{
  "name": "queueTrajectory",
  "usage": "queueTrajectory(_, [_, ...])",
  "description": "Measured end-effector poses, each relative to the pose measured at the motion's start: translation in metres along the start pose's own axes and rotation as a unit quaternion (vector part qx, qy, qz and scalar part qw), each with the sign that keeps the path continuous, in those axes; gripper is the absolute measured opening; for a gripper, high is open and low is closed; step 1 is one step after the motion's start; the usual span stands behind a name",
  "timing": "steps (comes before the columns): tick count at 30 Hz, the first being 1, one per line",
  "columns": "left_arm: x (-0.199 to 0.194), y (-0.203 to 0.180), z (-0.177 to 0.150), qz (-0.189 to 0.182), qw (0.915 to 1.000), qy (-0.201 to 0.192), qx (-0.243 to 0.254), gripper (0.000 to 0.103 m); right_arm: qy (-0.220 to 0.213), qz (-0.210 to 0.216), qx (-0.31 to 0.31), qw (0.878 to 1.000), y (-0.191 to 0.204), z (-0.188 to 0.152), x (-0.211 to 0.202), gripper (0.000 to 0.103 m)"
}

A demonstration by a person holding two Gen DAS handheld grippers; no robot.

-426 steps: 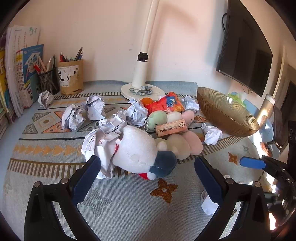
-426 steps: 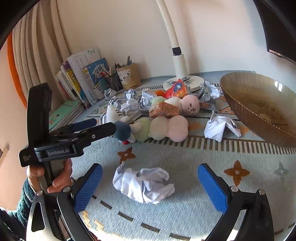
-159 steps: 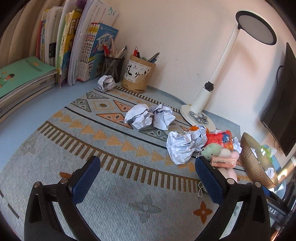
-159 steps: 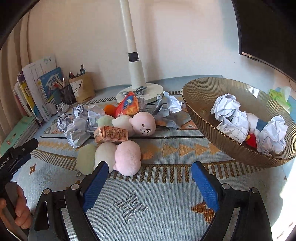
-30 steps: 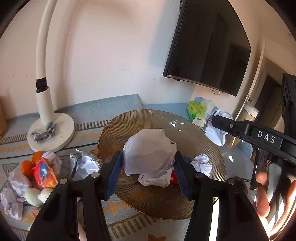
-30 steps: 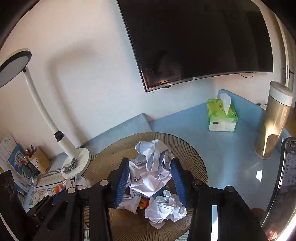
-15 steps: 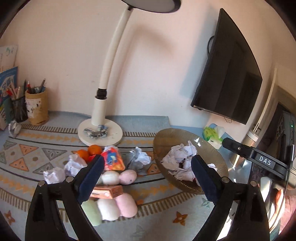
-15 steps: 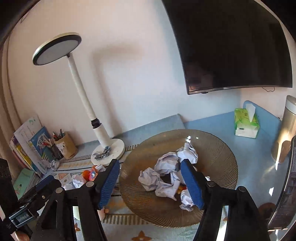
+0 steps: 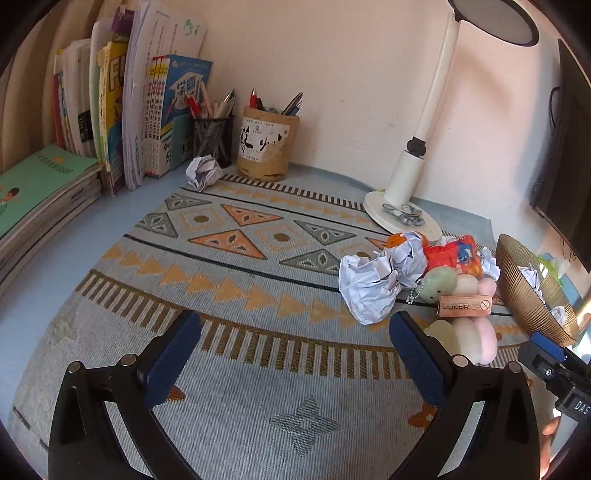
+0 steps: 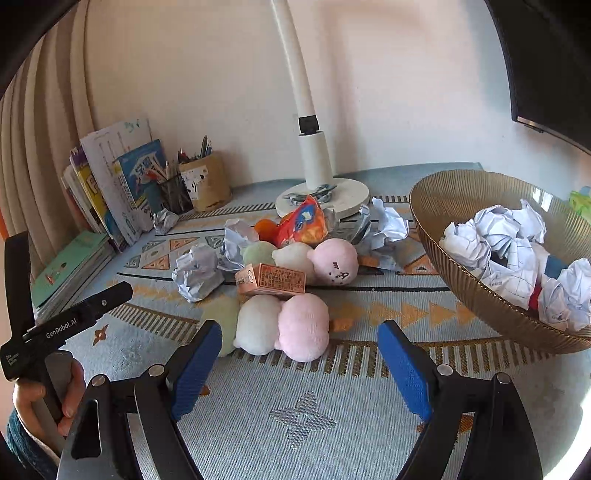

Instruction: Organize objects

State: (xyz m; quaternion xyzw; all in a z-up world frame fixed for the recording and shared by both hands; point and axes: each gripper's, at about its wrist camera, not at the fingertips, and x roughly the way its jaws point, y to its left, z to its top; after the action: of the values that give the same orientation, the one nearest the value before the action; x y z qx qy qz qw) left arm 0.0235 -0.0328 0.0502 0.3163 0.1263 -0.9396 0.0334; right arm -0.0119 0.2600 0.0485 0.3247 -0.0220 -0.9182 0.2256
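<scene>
Both paper balls now lie in the bowl [image 10: 461, 295]; left tool [image 9: 291, 354] and right tool [image 10: 295, 365], released and empty, are back over the surface [image 9: 258, 369] for remaining clutter.

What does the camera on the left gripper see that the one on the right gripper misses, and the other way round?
Only the left wrist view shows the lamp's round head. Only the right wrist view looks into the gold bowl, at the crumpled paper balls piled inside, and shows the hand holding the left gripper. Both show the patterned mat, the pen holder, the books, the small orange box and the pastel plush toys. Each gripper stands open and empty.
</scene>
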Motion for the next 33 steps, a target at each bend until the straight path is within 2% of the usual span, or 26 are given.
queueTrajectory(1, [-0.001,0.002,0.0,-0.005,1.0,-0.007,-0.003,0.102,0.005,-0.005,0.004,1.0,-0.001,-0.001,0.002,0.097])
queueTrajectory(4, [0.001,0.002,-0.002,-0.004,1.0,0.002,-0.001,0.102,0.02,-0.019,-0.007,1.0,0.004,-0.002,0.009,0.098])
queueTrajectory(8, [0.001,0.008,-0.003,-0.017,0.9996,0.01,-0.02,0.102,0.02,-0.046,-0.063,0.997,0.024,-0.007,0.009,0.098])
queueTrajectory(11, [-0.001,0.013,-0.004,-0.022,0.9991,0.006,-0.036,0.102,0.021,-0.056,-0.081,0.995,0.03,-0.008,0.01,0.103])
queueTrajectory(19, [-0.003,0.013,-0.003,-0.021,0.9991,0.006,-0.037,0.102,0.037,-0.057,-0.045,0.997,0.022,-0.001,0.012,0.103])
queueTrajectory(21, [-0.005,0.015,0.001,-0.027,0.9989,0.018,-0.034,0.102,0.042,-0.024,-0.012,0.999,0.024,0.004,0.008,0.103])
queueTrajectory(23, [-0.012,0.022,0.012,-0.035,0.9986,0.023,-0.031,0.102,0.039,0.009,-0.009,0.999,0.04,0.015,0.003,0.103])
queueTrajectory(25, [-0.022,0.035,0.031,-0.035,0.9989,0.006,-0.031,0.102,0.034,0.014,-0.029,0.999,0.066,0.029,0.001,0.103])
queueTrajectory(29, [-0.019,0.066,0.084,-0.005,0.9999,-0.009,-0.008,0.102,0.026,0.037,-0.055,0.997,0.113,0.052,0.015,0.101])
queueTrajectory(30, [-0.011,0.072,0.096,0.007,0.9999,-0.01,0.005,0.102,0.026,0.032,-0.065,0.997,0.122,0.055,0.022,0.099])
queueTrajectory(32, [0.011,0.084,0.116,0.021,0.9995,-0.001,0.025,0.102,0.046,-0.007,-0.083,0.995,0.138,0.055,0.046,0.09])
queueTrajectory(33, [0.026,0.09,0.123,0.021,0.9994,0.007,0.028,0.102,0.067,-0.025,-0.084,0.994,0.142,0.055,0.06,0.08])
